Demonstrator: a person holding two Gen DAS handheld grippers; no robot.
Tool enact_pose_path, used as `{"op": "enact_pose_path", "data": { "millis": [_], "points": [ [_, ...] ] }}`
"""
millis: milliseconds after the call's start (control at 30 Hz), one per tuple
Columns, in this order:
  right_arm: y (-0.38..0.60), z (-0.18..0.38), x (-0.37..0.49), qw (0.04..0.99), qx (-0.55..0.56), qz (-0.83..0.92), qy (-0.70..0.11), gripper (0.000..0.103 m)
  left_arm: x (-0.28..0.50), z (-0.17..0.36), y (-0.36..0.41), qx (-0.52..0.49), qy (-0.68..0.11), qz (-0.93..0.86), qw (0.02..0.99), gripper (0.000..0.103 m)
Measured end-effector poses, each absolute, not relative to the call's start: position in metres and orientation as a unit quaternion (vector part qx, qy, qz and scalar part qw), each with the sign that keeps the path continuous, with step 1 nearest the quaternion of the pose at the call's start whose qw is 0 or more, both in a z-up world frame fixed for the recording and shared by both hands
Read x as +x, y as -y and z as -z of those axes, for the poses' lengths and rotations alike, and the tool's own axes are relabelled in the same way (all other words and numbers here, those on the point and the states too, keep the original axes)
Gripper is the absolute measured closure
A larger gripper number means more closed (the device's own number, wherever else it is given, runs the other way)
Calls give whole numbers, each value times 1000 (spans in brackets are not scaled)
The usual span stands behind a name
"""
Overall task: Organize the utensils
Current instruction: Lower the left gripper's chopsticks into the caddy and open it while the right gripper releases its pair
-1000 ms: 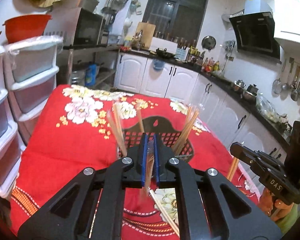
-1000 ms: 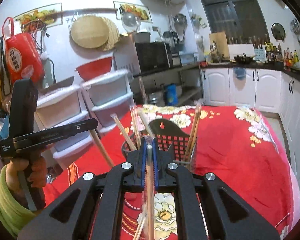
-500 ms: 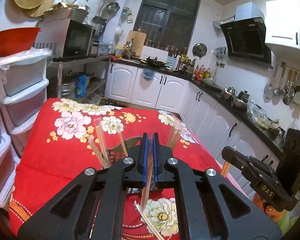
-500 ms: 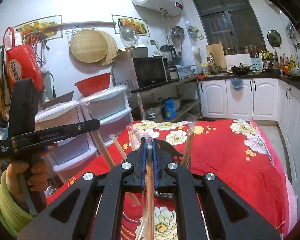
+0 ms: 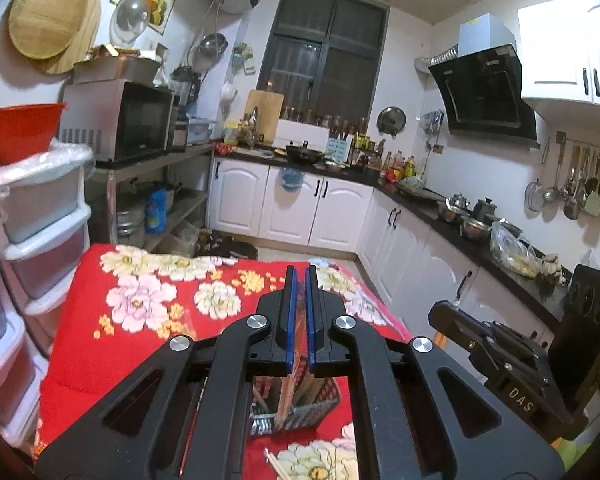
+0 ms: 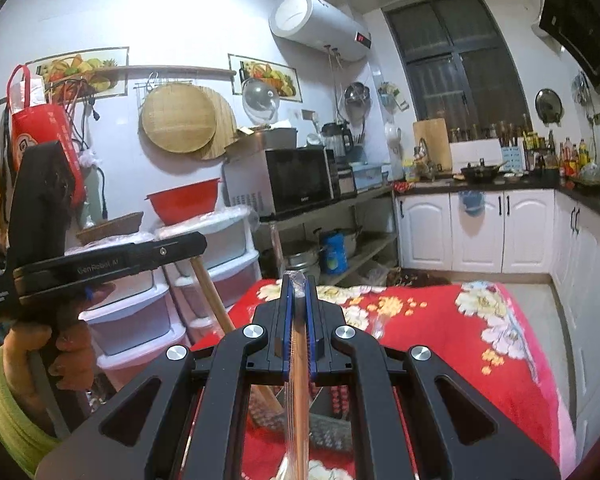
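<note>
A: Your dark mesh utensil basket [image 5: 296, 408] sits on the table just below your left gripper [image 5: 299, 320], with wooden chopsticks standing in it.

B: And your left jaws are clamped on one wooden chopstick [image 5: 288, 384], its lower end hanging down at the basket.

A: Your right gripper [image 6: 299, 320] is pinched tight too, on a plastic-wrapped pair of chopsticks [image 6: 298, 392] running upright between the blue pads.

B: Loose chopsticks [image 5: 278, 464] lie on the red floral tablecloth [image 5: 100, 320] nearer you. From the right view, your left hand [image 6: 60, 344] holds its gripper just beside the white plastic drawer tower [image 6: 140, 320].

A: White kitchen cabinets [image 5: 300, 208] line the far wall.
</note>
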State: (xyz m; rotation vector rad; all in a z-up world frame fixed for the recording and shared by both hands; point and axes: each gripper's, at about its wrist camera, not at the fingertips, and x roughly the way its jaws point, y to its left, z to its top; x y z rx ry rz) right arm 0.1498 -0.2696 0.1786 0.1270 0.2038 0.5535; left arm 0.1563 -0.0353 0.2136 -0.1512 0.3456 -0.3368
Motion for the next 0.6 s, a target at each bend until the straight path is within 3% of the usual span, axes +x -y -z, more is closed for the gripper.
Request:
{"op": "enact_pose_path", "data": {
  "millis": [600],
  "points": [
    [264, -208, 192, 965, 76, -248, -29, 97, 202, -197, 43, -77, -181, 144, 970, 103]
  ]
}}
